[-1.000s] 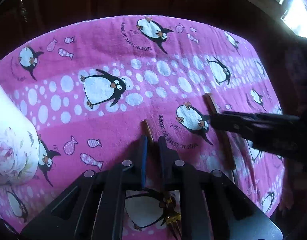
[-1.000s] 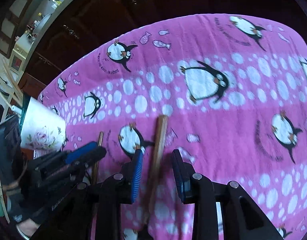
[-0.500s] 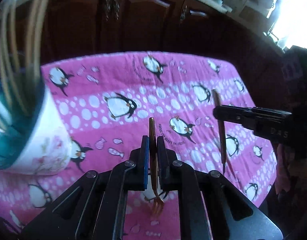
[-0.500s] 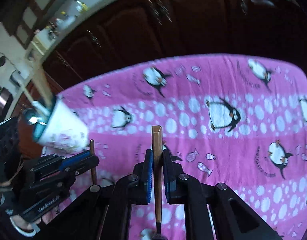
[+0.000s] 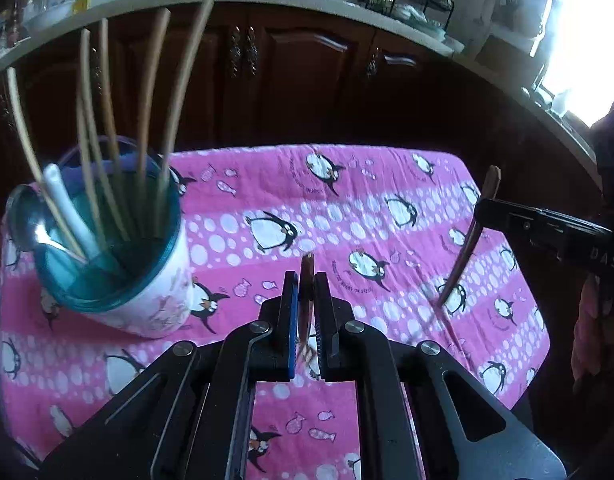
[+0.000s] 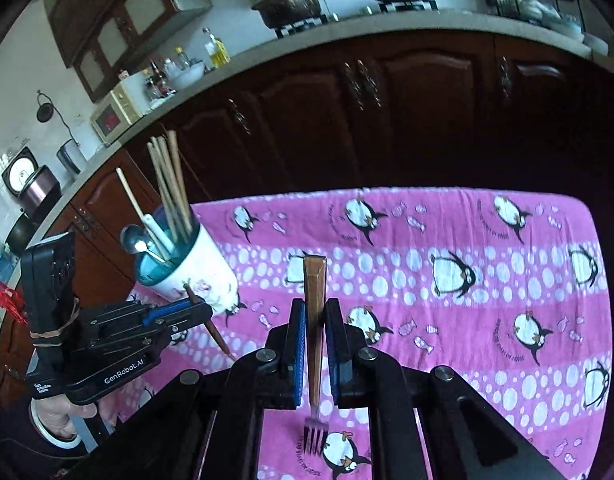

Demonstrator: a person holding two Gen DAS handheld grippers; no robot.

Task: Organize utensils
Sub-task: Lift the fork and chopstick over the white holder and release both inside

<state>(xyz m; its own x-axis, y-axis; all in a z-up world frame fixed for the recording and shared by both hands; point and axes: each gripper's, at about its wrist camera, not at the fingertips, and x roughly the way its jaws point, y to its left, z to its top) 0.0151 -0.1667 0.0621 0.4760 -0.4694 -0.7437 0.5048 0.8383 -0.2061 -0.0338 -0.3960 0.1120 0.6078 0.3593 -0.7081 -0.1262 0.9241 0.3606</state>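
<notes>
While we hold both forks clear of surface [image 5: 387, 184], cup [image 5: 119, 264] sits ahead-left of left gripper [image 5: 305, 292], nearer that hand. Left fingers narrow, clamped on small fork [image 5: 305, 280], handle forward, tines back toward camera. Right gripper [image 6: 316, 320] narrow too, pinching wood-handled fork [image 6: 315, 300], long axis along fingers, tines down. Cup farther from right hand, well off to its left. We judge left fork goes in first.
</notes>
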